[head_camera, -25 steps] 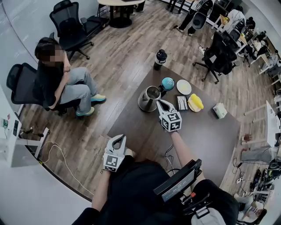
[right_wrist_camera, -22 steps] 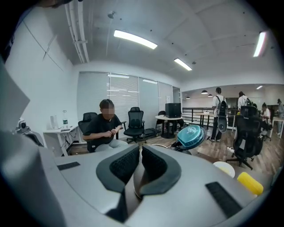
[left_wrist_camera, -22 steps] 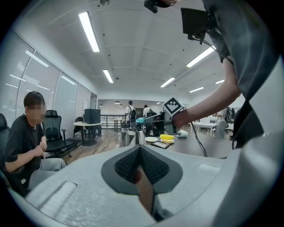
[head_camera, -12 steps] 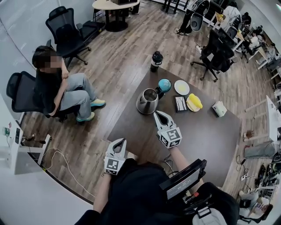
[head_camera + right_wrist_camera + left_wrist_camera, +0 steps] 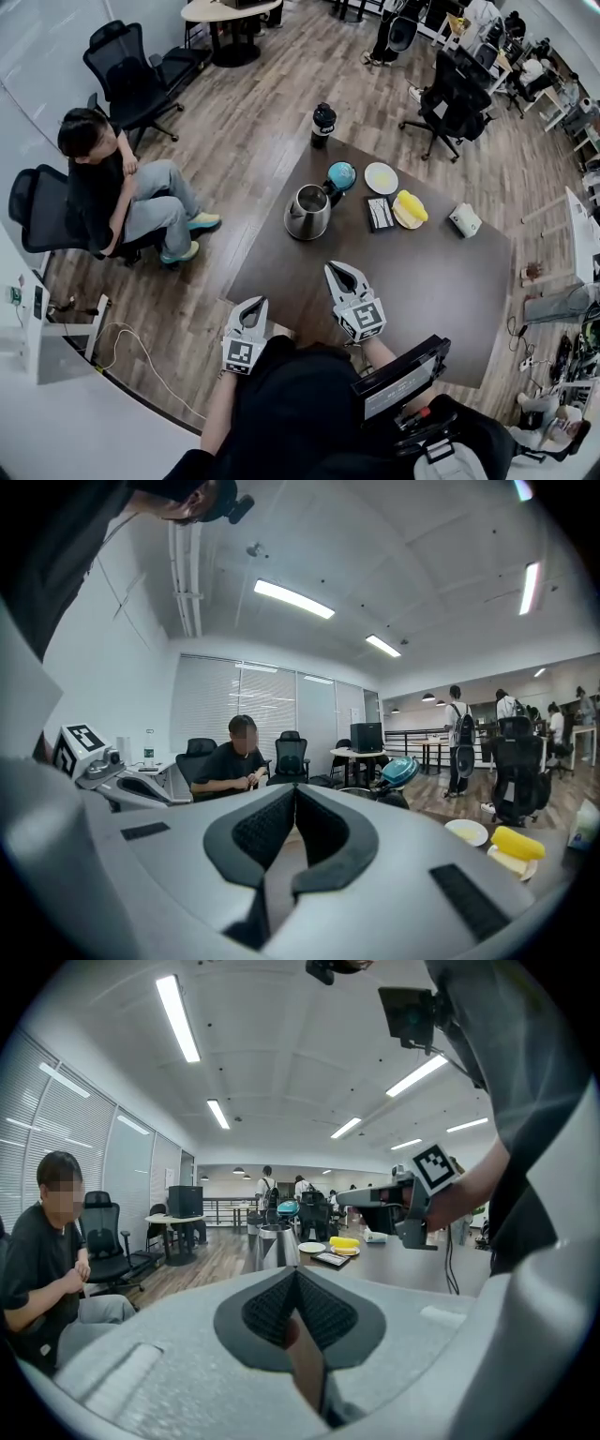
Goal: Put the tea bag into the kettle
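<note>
R tongs point(image 5: 342, 274) and L tongs point(image 5: 251, 309) both pinched tight, nothing in them; kettle point(image 5: 307, 212) well apart.
Your R tongs hang over the worktop point(image 5: 441, 272), L tongs at its near edge by your body. The kettle stands upright at 11 o'clock from R tongs, 1 o'clock from L. Tea bag: can't make it out in any view.

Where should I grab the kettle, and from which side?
Probably the black handle of the kettle, jutting out on its far-right side beside the teal object. Come from the right with the right tool; the round steel body looks too wide and slick.
</note>
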The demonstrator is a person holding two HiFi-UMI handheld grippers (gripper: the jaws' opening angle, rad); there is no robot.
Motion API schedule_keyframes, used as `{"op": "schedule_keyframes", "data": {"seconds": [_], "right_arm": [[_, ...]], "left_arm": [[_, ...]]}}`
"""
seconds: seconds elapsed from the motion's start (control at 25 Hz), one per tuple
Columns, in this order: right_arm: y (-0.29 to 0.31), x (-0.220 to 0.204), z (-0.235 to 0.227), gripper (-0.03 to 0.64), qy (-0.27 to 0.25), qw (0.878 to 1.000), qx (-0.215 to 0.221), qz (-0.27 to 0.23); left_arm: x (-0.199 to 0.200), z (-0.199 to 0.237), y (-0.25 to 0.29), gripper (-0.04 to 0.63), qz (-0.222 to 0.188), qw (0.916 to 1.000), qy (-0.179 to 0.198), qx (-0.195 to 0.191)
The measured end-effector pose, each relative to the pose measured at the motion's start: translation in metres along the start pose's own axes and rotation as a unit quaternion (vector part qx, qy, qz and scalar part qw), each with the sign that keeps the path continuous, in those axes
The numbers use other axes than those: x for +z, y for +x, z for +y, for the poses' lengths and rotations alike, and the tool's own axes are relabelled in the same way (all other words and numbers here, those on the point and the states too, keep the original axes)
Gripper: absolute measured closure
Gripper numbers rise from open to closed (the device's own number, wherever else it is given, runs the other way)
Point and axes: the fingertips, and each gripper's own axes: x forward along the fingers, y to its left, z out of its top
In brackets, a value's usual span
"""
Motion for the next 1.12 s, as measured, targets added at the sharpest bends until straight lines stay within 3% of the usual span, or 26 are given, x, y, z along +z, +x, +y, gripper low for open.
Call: {"op": "schedule_keyframes", "data": {"seconds": [0.28,1.12], "right_arm": [[-0.020,-0.017,0.037,0.611,0.012,0.998,0.060,0.017],[-0.024,-0.029,0.052,0.612,0.011,0.996,0.086,0.025]], "left_arm": [[-0.001,-0.003,0.003,0.594,0.003,1.0000,0.003,-0.007],[-0.003,-0.010,0.006,0.594,0.008,0.9999,0.007,-0.013]]}}
